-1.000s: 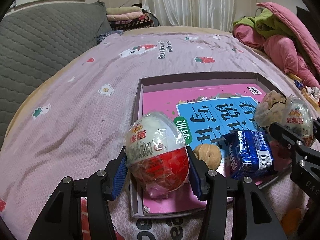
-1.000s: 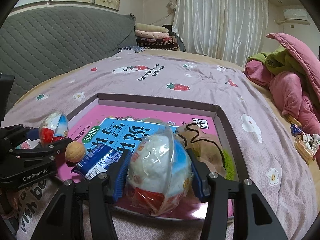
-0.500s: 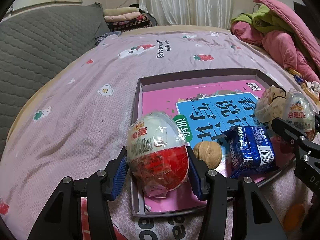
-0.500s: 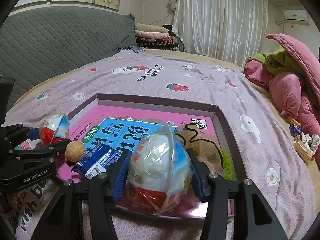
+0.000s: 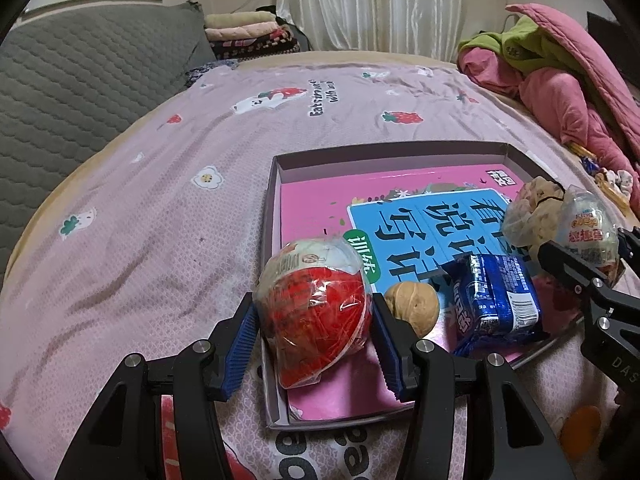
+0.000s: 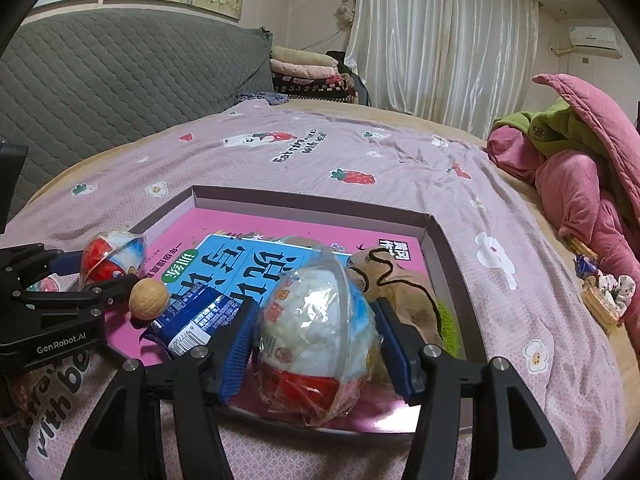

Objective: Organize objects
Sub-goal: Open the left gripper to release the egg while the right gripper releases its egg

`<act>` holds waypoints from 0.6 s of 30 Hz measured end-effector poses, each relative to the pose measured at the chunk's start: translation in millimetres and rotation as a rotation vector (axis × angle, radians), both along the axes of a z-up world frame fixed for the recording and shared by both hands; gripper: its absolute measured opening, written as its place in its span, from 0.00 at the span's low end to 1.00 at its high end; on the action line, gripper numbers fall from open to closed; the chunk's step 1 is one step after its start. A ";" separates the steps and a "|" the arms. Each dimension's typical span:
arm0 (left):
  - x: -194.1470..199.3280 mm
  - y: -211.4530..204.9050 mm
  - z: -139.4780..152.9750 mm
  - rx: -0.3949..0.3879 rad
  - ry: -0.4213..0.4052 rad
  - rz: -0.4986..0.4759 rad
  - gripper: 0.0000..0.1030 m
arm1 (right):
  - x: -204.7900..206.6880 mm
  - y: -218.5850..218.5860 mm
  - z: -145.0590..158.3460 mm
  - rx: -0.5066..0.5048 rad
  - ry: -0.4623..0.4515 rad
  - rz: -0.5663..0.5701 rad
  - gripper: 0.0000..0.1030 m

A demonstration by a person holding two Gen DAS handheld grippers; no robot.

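A shallow grey box [image 5: 276, 208] with a pink and blue book inside lies on the bed; it also shows in the right wrist view [image 6: 448, 264]. My left gripper [image 5: 314, 330] has opened around a red and white wrapped toy egg [image 5: 316, 312], which rests tilted in the box's near left corner. My right gripper [image 6: 316, 340] has opened around a second wrapped egg [image 6: 316, 336], which rests at the box's near edge. A walnut [image 5: 412, 306], a blue snack pack [image 5: 496, 300] and a beige pouch [image 6: 404, 292] lie in the box.
The pink printed bedsheet [image 5: 160, 220] surrounds the box. A grey quilted headboard [image 5: 72, 80] stands at the left. Pink and green bedding [image 6: 580, 160] is piled at the right, with small wrapped items [image 6: 604, 292] on the sheet beside it.
Both grippers lowered their eggs into the box and opened. The left egg tipped over, red half toward me. Gaps now show beside both eggs.
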State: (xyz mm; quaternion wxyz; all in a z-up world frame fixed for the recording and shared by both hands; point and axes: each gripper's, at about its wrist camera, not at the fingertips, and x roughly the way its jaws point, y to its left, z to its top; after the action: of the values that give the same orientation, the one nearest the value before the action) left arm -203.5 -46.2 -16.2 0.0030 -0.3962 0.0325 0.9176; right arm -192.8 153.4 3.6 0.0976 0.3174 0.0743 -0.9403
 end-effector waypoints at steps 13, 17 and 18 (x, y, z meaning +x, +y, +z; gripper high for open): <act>3.3 -0.4 3.0 0.013 0.007 -0.018 0.58 | 1.1 -0.2 1.7 0.016 0.013 0.001 0.64; 5.1 0.2 5.5 0.017 0.018 -0.022 0.58 | 1.7 0.8 3.4 0.014 0.021 0.003 0.68; 5.5 0.6 5.9 0.016 0.020 -0.022 0.58 | 1.6 0.8 3.5 0.015 0.022 0.002 0.68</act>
State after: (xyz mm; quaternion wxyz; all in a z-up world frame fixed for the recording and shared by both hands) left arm -197.9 -45.5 -10.3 0.0160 -0.3864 0.0298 0.9217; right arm -191.2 154.1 7.0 0.0953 0.3078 0.0829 -0.9430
